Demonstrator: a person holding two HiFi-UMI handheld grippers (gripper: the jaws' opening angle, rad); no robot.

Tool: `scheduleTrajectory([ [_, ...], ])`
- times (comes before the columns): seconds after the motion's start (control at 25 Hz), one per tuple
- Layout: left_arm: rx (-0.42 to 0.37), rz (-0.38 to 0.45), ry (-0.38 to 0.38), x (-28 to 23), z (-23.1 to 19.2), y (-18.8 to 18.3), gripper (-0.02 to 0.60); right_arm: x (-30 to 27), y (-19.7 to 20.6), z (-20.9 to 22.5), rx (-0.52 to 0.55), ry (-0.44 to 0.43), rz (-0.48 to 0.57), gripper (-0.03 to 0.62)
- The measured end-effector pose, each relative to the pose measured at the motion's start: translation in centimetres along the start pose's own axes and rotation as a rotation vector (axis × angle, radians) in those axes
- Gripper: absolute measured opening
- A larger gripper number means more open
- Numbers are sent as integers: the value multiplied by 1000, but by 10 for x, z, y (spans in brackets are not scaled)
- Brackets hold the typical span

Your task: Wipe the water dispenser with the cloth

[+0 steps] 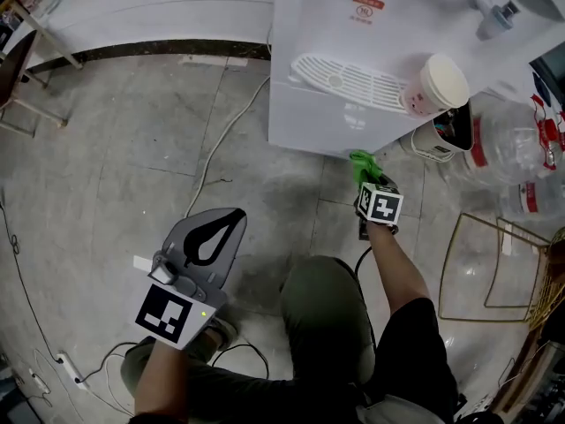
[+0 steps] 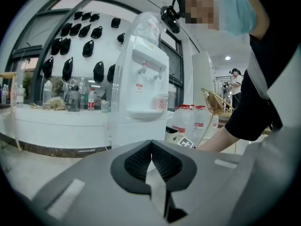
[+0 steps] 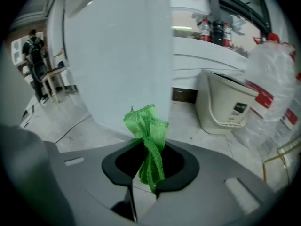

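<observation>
The white water dispenser (image 1: pixel 353 51) stands at the top of the head view, with a drip tray (image 1: pixel 349 79) and a paper cup (image 1: pixel 439 85) on it. My right gripper (image 1: pixel 365 173) is shut on a green cloth (image 1: pixel 363 164), low at the dispenser's front bottom corner. In the right gripper view the green cloth (image 3: pixel 146 135) sticks up from the pinched jaws, close to the dispenser's white side (image 3: pixel 117 55). My left gripper (image 1: pixel 212 237) hangs over the floor, shut and holding nothing. The left gripper view shows the dispenser (image 2: pixel 141 88) farther off.
A small white bin (image 1: pixel 439 135) and large water bottles (image 1: pixel 521 148) sit right of the dispenser. A gold wire rack (image 1: pixel 494 268) lies at the right. Cables (image 1: pixel 221 140) run across the grey floor. My knee (image 1: pixel 327 316) is below. A white counter (image 2: pixel 51 121) runs behind.
</observation>
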State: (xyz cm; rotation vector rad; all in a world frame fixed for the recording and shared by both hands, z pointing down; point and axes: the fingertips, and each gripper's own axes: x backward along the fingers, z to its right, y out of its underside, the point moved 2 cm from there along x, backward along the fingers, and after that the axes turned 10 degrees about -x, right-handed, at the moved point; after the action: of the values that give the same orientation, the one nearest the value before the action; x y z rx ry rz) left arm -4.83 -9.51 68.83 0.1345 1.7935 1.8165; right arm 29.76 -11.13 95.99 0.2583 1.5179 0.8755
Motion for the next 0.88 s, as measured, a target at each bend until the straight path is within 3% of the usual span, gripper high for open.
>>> scheduleTrajectory([
  [0.16,-4,22,-57,11,-26,-10,3,27,-16,-86,125,-223,56,87],
  [0.36,0,73,-118,20,-69,-7,3,80,-42,-213,383,-492,183,87],
  [0.48,-3,108,-124,15,-77,-9,3,124,-40,-267,529,-588,257,87],
  [0.56,-16,101,-113,13,-76,-3,3,147,-27,-289,635,-612,265,87],
  [0.68,23,76,-114,19,-79,21,3,165,-9,-305,744,-594,255,87],
  [0.76,50,62,-135,25,-76,35,2,179,1,-303,767,-557,238,87],
  [0.88,142,-3,-165,35,-55,51,2,213,7,-285,711,-494,169,87],
])
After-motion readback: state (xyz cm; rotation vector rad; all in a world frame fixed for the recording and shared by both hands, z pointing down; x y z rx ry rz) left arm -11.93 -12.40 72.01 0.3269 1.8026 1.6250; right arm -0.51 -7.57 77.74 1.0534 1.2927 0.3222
